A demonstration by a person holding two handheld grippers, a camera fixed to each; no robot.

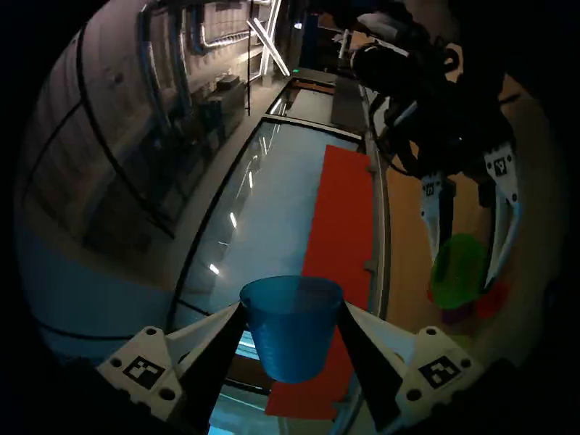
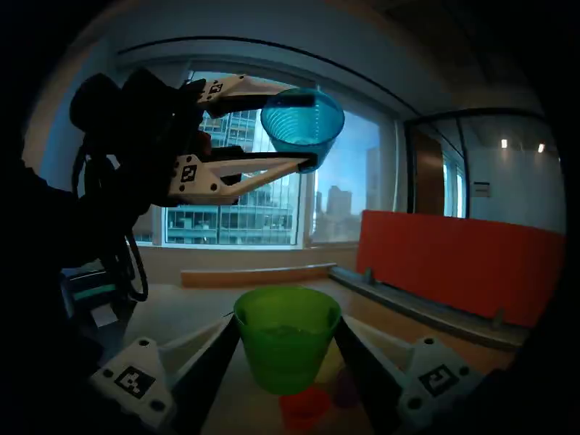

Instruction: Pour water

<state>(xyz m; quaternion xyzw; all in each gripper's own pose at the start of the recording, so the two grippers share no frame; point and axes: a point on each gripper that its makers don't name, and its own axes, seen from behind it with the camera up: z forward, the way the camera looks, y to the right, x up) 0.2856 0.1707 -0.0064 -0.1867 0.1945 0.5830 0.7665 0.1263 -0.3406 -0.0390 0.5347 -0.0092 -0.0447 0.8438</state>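
Fingers of the right gripper are clamped on either side of a green translucent plastic cup, which stands upright with its mouth open to the top. A faint line inside hints at a low level, but I cannot tell whether it holds water. Just below it show a small red plastic cup and a small purple plastic cup, on or close over the pale wooden counter. Farther off and higher, the left gripper grips a blue translucent plastic cup between both fingers, tipped onto its side so that its mouth faces toward the green cup. In the left gripper view the blue cup sits squeezed between the near fingers, with the green cup off to the right and well apart. No stream of water shows. Behind stand an orange-red partition panel and a wide window onto city towers. The step in hand looks like the pour itself, blue cup giving and green cup receiving. The next move, as I judge it, calls for bringing the blue lip over the green mouth, then tilting slowly while the right fingers hold the green cup level.
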